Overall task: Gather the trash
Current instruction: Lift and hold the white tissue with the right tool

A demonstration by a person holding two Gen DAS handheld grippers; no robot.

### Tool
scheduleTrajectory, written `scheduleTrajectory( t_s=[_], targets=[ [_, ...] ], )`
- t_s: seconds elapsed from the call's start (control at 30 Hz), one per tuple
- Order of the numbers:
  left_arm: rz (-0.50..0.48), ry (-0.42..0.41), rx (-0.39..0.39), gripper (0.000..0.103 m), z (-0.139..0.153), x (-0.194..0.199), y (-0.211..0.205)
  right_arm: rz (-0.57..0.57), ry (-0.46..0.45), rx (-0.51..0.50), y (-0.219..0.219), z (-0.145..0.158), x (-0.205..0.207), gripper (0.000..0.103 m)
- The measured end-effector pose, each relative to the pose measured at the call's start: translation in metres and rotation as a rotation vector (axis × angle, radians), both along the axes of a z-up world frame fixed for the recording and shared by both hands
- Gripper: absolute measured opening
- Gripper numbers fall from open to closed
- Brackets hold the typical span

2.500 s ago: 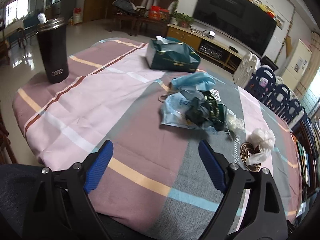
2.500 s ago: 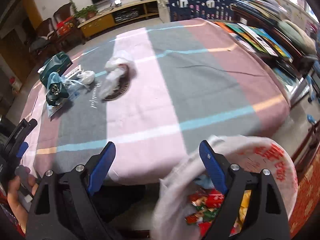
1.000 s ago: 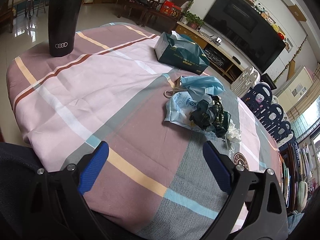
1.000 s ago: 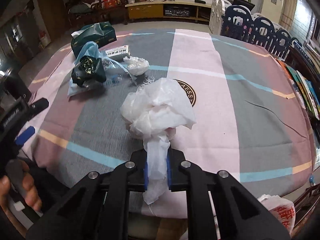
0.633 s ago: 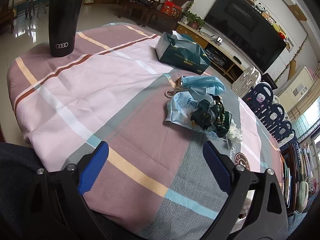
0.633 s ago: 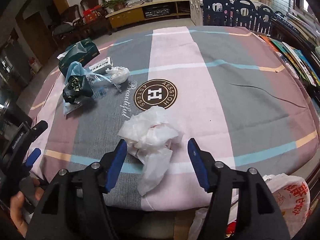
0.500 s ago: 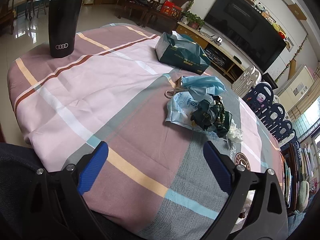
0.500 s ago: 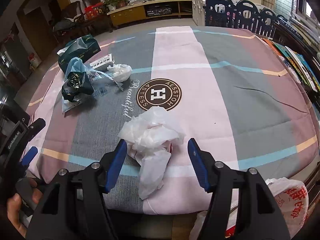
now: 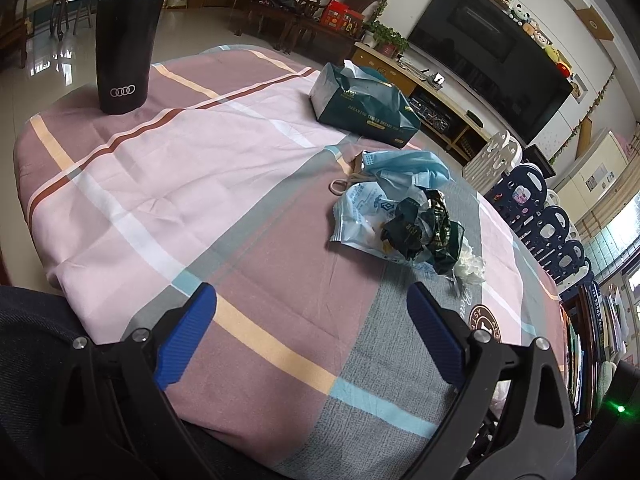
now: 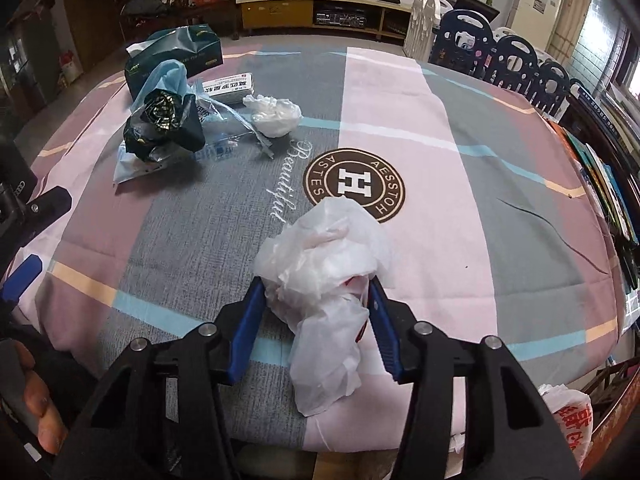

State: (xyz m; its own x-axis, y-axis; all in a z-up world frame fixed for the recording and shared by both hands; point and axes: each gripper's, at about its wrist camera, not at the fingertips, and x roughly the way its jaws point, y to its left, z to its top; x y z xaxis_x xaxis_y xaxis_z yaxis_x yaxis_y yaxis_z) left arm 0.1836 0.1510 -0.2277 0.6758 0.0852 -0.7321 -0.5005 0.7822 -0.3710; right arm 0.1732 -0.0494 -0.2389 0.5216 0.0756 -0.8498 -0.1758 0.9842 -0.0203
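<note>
- Since the view half a second back, the right gripper (image 10: 316,300) has been closing its jaws around the crumpled white tissue wad (image 10: 324,256); the blue pads now sit against the wad's two sides, so it looks gripped, though loosely, with its tail trailing toward the table edge.
- The table (image 10: 460,208), under a plaid cloth, carries the rest: a green tissue box (image 9: 362,106), left where it is, and a black tumbler (image 9: 124,44).
- The trash bag (image 10: 568,412) hangs at the near right edge, already holding some litter.
- The left gripper (image 9: 312,332) hovers with jaws wide apart and nothing in them.
- Left to collect, judging by the spread: the blue-and-dark wrapper heap (image 9: 400,220), a small white tissue ball (image 10: 274,114), a flat packet (image 10: 228,86).
- My estimate: roughly halfway; this wad should go into the bag next.
</note>
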Motion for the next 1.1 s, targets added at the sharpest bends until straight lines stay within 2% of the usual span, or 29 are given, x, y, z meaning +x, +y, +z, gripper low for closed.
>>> scheduleTrajectory(
  t_s=[0.1, 0.2, 0.73, 1.1],
  targets=[
    [0.002, 0.0, -0.003, 0.096, 0.0, 0.0, 0.0, 0.005, -0.001, 0.005, 0.001, -0.001, -0.003, 0.037],
    [0.003, 0.0, -0.004, 0.096, 0.0, 0.0, -0.001, 0.002, -0.005, 0.017, 0.0, 0.001, -0.006, 0.032],
    [0.004, 0.001, -0.003, 0.096, 0.0, 0.0, -0.001, -0.011, 0.02, 0.083, -0.004, 0.003, -0.019, 0.032],
    [0.003, 0.002, -0.004, 0.096, 0.0, 0.0, -0.001, -0.011, 0.026, 0.083, -0.004, 0.0, -0.021, 0.032]
  ],
)
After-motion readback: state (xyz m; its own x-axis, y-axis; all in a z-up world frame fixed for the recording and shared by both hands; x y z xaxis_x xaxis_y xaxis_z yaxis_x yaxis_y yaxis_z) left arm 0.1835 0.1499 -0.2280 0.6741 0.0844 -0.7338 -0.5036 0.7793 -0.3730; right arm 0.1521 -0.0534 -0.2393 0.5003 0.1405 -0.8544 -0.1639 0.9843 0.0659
